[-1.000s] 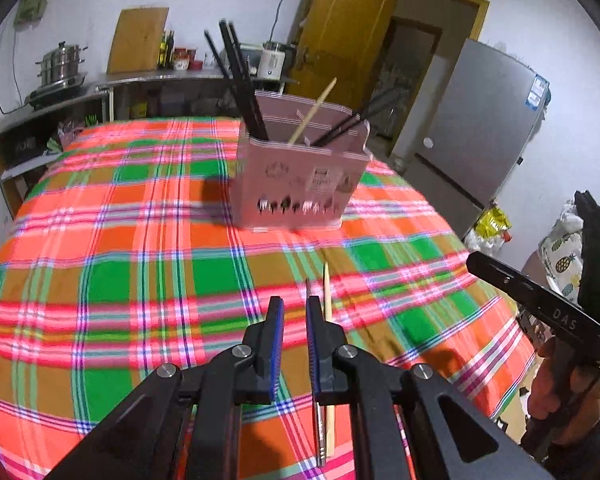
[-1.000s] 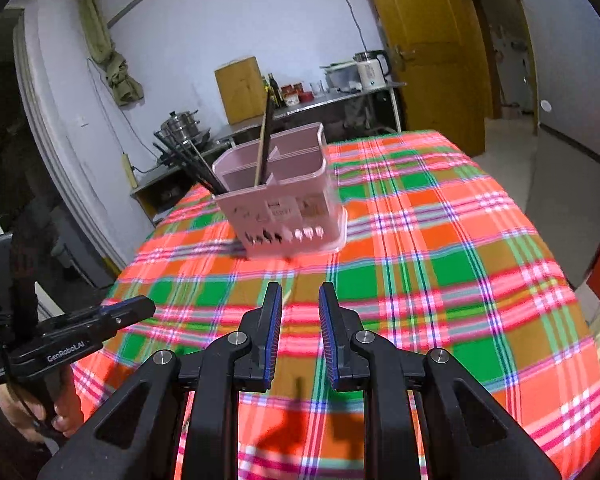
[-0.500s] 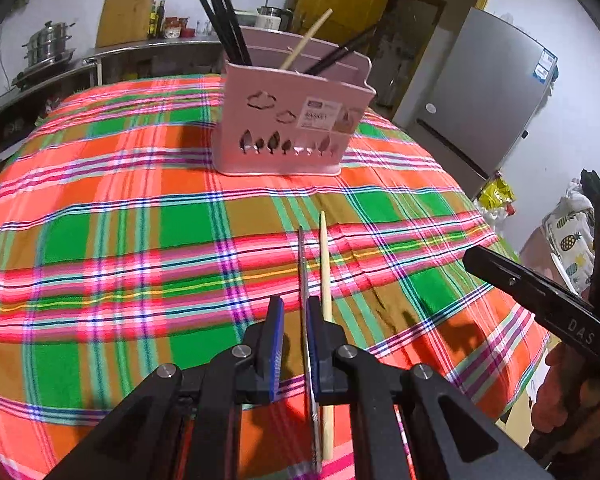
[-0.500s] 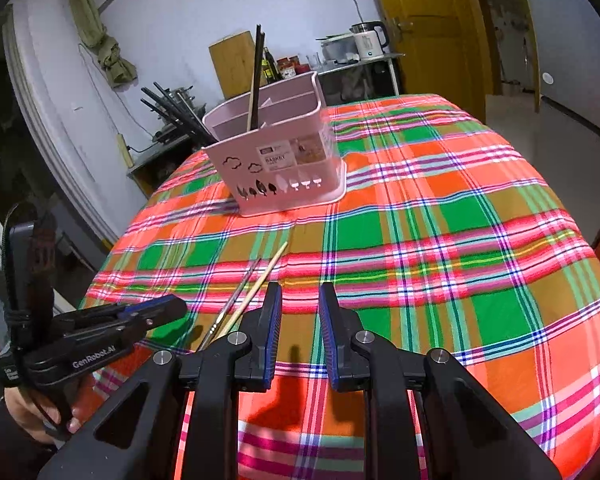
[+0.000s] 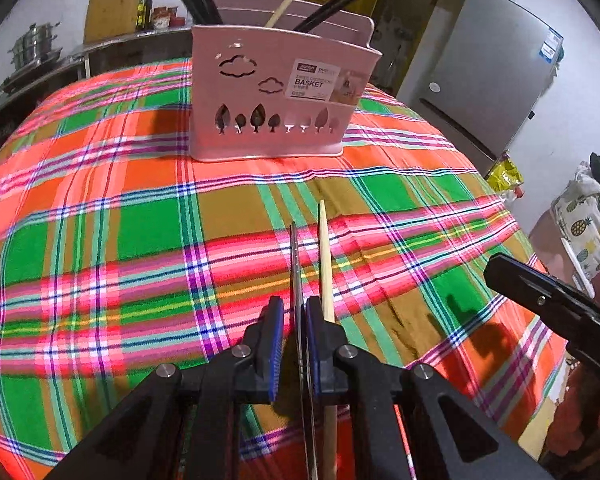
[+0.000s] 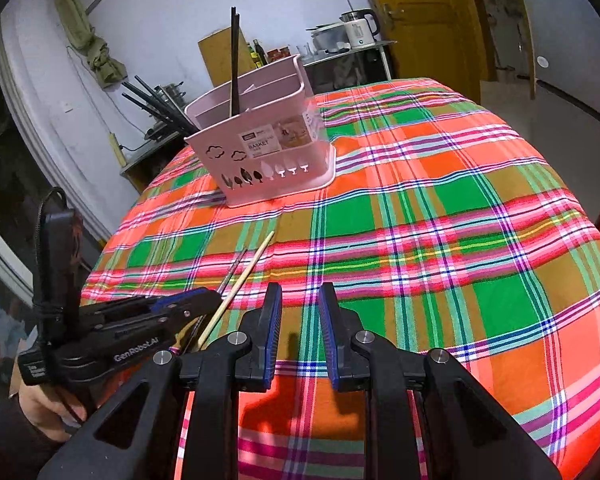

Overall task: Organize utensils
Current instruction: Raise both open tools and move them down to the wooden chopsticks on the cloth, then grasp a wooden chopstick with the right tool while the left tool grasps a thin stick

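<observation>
The left claw (image 5: 291, 332) was nearly closed, with the thin metal chopstick (image 5: 296, 264) running right through its narrow gap, though I couldn't tell if it was actually pinched. The wooden chopstick (image 5: 325, 264) lay just outside its right finger, parallel. Both pointed straight ahead toward the pink basket (image 5: 276, 96) further up the surface (image 5: 100, 240). The right claw (image 6: 299, 332) sat partly open and empty, further off.
</observation>
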`<state>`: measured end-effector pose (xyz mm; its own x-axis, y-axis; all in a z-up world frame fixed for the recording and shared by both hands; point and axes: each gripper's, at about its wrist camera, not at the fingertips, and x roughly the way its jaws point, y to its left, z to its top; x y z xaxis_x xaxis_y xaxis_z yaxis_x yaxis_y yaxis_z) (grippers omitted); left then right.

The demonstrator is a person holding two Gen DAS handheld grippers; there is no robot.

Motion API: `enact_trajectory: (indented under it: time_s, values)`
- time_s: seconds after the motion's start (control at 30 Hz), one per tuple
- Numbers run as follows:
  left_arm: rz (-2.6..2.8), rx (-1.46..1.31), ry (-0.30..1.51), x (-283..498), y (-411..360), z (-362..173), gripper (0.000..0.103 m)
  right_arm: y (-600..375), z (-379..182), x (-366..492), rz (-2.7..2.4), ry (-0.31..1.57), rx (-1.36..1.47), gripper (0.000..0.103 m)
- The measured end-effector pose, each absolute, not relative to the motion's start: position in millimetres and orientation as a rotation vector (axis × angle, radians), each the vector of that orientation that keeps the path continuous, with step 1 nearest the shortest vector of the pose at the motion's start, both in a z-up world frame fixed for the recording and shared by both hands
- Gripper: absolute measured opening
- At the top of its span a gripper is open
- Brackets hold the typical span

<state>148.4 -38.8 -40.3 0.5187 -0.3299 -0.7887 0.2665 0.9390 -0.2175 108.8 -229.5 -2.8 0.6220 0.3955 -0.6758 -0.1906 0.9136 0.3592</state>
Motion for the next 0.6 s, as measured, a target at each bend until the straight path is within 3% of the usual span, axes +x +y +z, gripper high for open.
enact_trajectory:
  time_s: [0.17, 0.6]
  values:
    - [-0.31, -0.055, 0.95, 146.6, -36.2, -40.6, 0.006, -223.0, -6.8, 111.1, 0.35, 0.852, 0.263, 0.019]
    - [-0.136, -0.199, 0.933, 131.6, 34.3, -43.0, 0.006, -172.0, -24.6, 139.2, 0.434, 0.935, 0.234, 0.019]
